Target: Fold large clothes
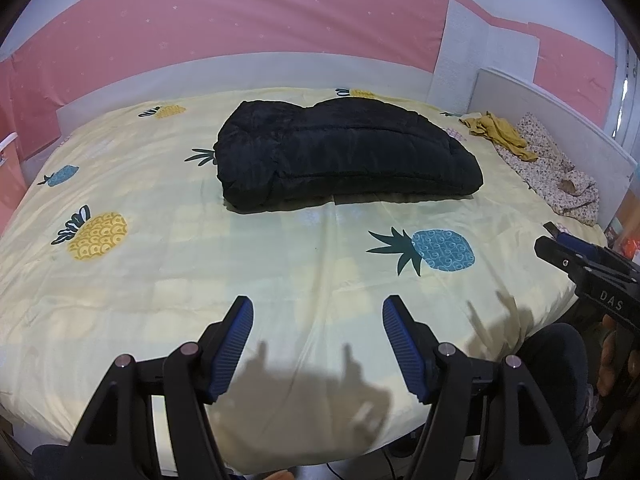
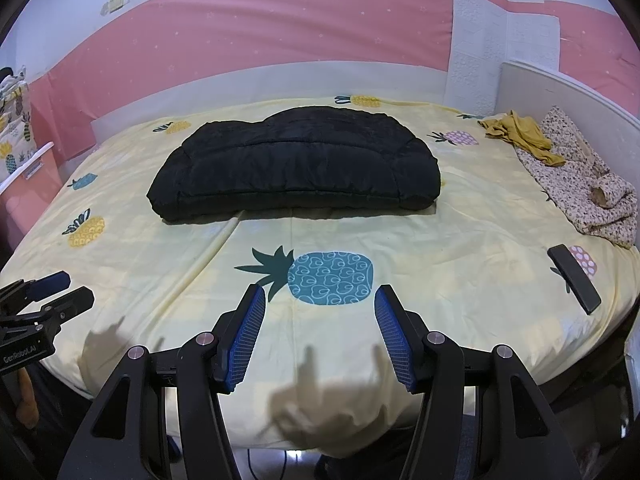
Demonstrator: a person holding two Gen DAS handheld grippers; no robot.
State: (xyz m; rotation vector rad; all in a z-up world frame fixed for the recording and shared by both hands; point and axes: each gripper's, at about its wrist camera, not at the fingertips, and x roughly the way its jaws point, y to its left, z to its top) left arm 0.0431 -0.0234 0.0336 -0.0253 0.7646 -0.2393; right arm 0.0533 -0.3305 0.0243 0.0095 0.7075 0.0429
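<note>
A black padded coat (image 1: 344,156) lies folded into a thick bundle near the middle of a bed, on a pale yellow sheet (image 1: 168,264) printed with pineapples. The coat is the landmark here. Its long axis runs side to side across both views, parallel to the bed's near edge, with a straight edge facing the viewer and a rounded edge toward the pink wall (image 1: 240,20) behind it.

Both tools hang over the near edge of the bed, well short of the coat and angled down toward it. The left hand-held gripper (image 1: 318,344) has its blue-padded jaws standing wide with nothing between them. The right hand-held gripper (image 2: 320,336) is likewise wide and holds nothing. Neither touches the coat. From the left tool, the coat sits ahead and slightly right; from the right tool, ahead and slightly left. Neither hand looks clearly nearer.

Between the coat and the tools lies bare sheet with a blue pineapple print (image 2: 330,278) and a raised crease (image 2: 212,252) in the fabric; nothing solid appears to block a reach forward.

To the right of the coat, by a white headboard (image 2: 560,92), lie a crumpled mustard-yellow garment (image 2: 520,134) and a floral garment (image 2: 580,188). Nearer than these, right of the coat, a dark phone (image 2: 574,278) rests on the sheet.
</note>
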